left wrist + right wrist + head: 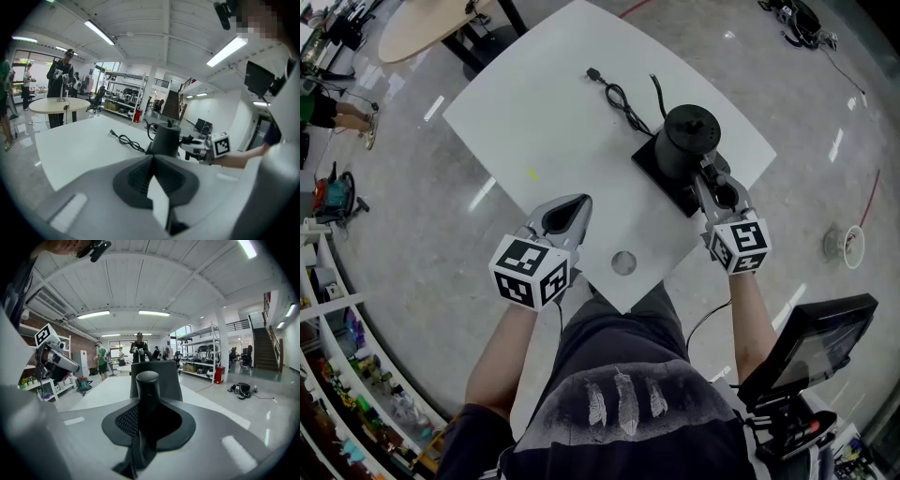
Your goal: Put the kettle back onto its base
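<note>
From where I stood, the right gripper (709, 180) was pinching the black handle (147, 385) of the kettle (689, 139), its jaws drawn narrow onto that bar; the kettle hung over, or perhaps already rested on, the dark square base (654, 169) near the table's (544, 112) far right edge, and I could not tell whether the two were touching; the left gripper (579, 201) was held over the near part of the table, well apart from the kettle, jaws pressed together on nothing

The worry, as I judged it, was the seating; if the kettle came down off-centre it might perch on the base's rim and tip once the pinch let go; the handle was a smooth round bar in a narrow grip, so the body could swing or twist about it and land crooked; nothing held the base, so a sideways nudge could slide it toward the table edge close by; the power cord (619, 97) lay looped just behind the base, and a tug on it would shift things too

As for writing, I could read no brand or label on the kettle or the base; the marker cubes (528, 272) carried only black-and-white square patterns, not letters; a small round mark (623, 262) on the table bore no print I could make out
</note>
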{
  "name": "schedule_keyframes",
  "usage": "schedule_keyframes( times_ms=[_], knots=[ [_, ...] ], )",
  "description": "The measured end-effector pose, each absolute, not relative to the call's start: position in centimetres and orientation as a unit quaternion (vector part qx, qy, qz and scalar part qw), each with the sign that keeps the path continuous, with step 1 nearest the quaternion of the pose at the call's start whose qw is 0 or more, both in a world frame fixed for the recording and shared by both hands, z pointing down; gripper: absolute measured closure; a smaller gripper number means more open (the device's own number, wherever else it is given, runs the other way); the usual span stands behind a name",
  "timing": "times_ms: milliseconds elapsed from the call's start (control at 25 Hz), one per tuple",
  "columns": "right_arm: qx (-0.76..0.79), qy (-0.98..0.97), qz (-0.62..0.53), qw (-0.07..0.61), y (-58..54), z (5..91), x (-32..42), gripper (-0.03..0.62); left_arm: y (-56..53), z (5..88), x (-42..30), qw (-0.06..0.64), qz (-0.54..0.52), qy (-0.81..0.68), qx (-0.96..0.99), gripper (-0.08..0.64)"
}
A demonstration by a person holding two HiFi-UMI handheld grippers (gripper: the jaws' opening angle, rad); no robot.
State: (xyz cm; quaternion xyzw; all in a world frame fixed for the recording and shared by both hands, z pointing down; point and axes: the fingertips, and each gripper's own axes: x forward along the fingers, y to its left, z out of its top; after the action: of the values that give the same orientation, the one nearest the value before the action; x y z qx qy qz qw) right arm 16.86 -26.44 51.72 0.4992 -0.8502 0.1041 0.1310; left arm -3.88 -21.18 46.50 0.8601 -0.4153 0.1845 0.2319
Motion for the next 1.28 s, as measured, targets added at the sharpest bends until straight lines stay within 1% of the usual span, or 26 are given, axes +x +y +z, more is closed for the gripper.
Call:
schedule_keyframes(
  times_ms=[120, 400, 1120, 1160, 1200, 1240, 1280],
  knots=[
    [0.507, -0.844, 0.121, 0.128, -26.0, 52.7, 17.7, 0.534, -21.1, 46.4, -3.9, 0.232, 0.185, -0.417, 0.859, 0.558],
    [0.504, -0.846, 0.11, 0.133, -25.9, 53.4, 18.0, 0.534, -21.3, 46.6, -3.3, 0.233, 0.187, -0.414, 0.86, 0.558],
    [0.495, -0.844, 0.091, 0.183, -26.2, 55.0, 18.1, 0.528, -21.6, 47.4, -3.2, 0.236, 0.176, -0.412, 0.862, 0.558],
    [0.491, -0.846, 0.093, 0.187, -26.1, 55.0, 18.0, 0.523, -21.6, 47.3, -3.3, 0.235, 0.174, -0.413, 0.862, 0.558],
    [0.485, -0.848, 0.097, 0.191, -25.9, 55.1, 17.8, 0.498, -21.4, 47.2, -3.5, 0.234, 0.172, -0.414, 0.862, 0.56],
    [0.477, -0.851, 0.102, 0.194, -25.4, 55.2, 17.5, 0.463, -21.2, 47.0, -3.7, 0.233, 0.17, -0.415, 0.863, 0.558],
    [0.471, -0.853, 0.11, 0.196, -25.0, 55.2, 17.1, 0.414, -21.0, 46.9, -3.9, 0.232, 0.167, -0.416, 0.863, 0.558]
  ],
)
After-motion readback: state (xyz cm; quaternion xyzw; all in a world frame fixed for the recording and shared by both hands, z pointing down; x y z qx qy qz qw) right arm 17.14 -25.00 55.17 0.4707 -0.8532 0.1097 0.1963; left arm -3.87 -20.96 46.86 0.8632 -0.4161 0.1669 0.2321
